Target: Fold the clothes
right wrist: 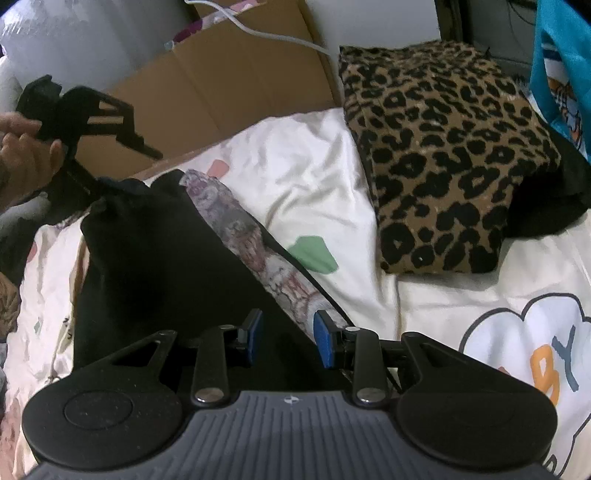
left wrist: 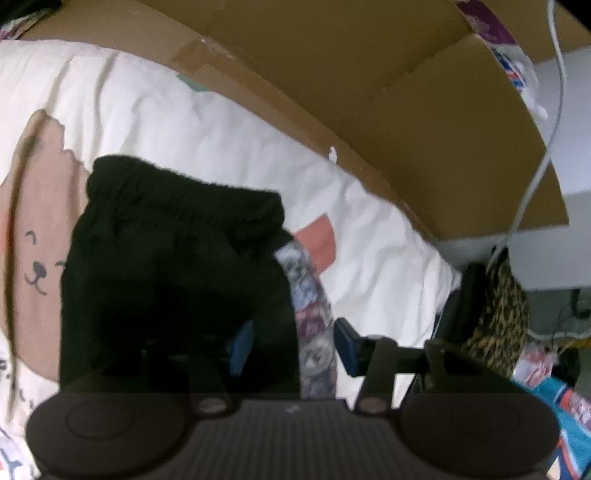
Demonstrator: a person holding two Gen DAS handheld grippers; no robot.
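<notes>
My right gripper (right wrist: 287,338) has its blue fingers (right wrist: 324,339) apart, and the near edge of the black garment (right wrist: 155,251) lies between them; they are not closed on it. My left gripper (left wrist: 291,341) also has its fingers apart. The left one is half hidden by the black cloth, so I cannot tell if it touches the cloth. In the right wrist view my left gripper appears at the far left, held by a hand (right wrist: 22,147) just over the far end of the garment.

The black garment lies on the bed (right wrist: 317,184), on the white sheet with cartoon prints. It looks like shorts or trousers: the gathered waistband (left wrist: 177,184) is at the far end, and a floral strip (right wrist: 255,243) runs along its right edge. It lies as a long narrow shape, so I judge it is already folded in half along its length. The cross fold, near end to waistband, seems still to be left, but the cloth is too dark to count the layers.

To the far right a leopard print piece (right wrist: 443,158) already lies as a neat folded block on the sheet, apart from the black garment. Behind the bed stand a cardboard box (right wrist: 229,81) and a white cable (right wrist: 280,35), and a teal cloth (right wrist: 561,55) hangs at the far right. Nothing lies upon the black garment; only the box is close behind the waistband.
</notes>
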